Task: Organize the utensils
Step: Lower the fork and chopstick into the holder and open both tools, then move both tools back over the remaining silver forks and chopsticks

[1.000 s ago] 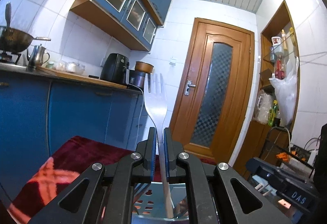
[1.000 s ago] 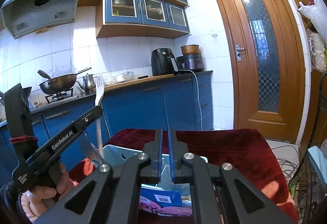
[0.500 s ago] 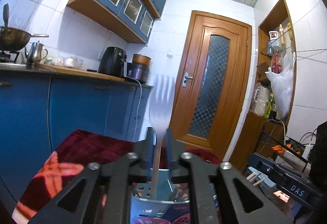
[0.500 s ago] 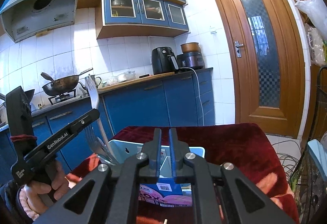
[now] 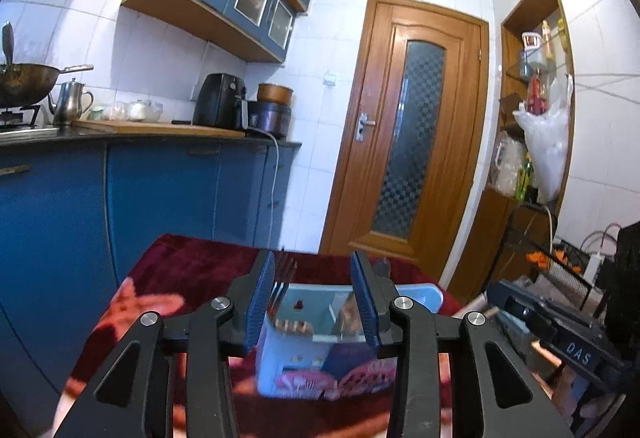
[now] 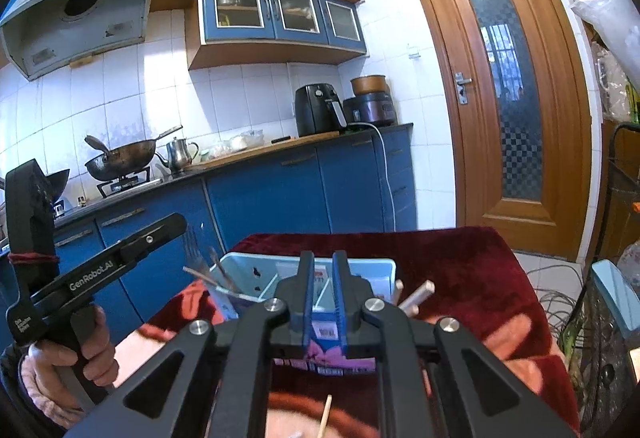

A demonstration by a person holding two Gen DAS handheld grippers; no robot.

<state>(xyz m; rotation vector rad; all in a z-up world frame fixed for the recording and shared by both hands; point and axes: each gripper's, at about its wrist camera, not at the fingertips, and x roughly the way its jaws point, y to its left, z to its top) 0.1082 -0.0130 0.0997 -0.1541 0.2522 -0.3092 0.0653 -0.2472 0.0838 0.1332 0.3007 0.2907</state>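
Left wrist view, left claw (image 5: 314,298) opening, empty

"GenRobot.AI" runs in white along the left gripper (image 6: 176,228) arm. "DAS" stands in pale letters on a black box (image 5: 576,348) at the right. The organizer's (image 6: 240,270) labels are unreadable.

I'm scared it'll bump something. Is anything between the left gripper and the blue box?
Nothing visible is in the way. The left gripper, its jaws opening with nothing held, faces the blue box directly. Forks stand in the box's left end.
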